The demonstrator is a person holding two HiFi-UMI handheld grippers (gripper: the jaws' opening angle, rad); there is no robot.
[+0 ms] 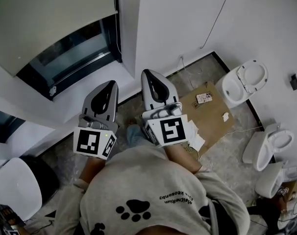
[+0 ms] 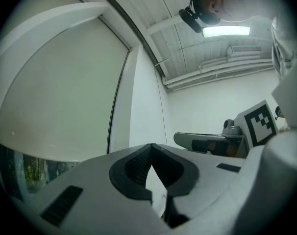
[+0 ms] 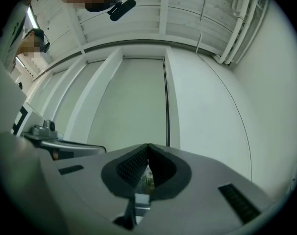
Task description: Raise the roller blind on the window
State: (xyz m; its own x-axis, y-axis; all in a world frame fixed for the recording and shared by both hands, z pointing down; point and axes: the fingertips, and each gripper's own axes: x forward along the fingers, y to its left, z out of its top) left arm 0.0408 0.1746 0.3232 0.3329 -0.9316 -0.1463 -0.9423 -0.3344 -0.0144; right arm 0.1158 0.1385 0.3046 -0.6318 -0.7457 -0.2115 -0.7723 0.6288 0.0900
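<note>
In the head view, the left gripper (image 1: 111,83) and the right gripper (image 1: 148,73) are pointing side by side at the window (image 1: 75,50), where the roller blind (image 1: 50,18) is covering the upper part and leaving glass bare along the lower edge. In the left gripper view, its jaws are pressing together on nothing, with the blind hanging at the left. In the right gripper view, the jaws are also sitting tip to tip, empty, facing the blind.
</note>
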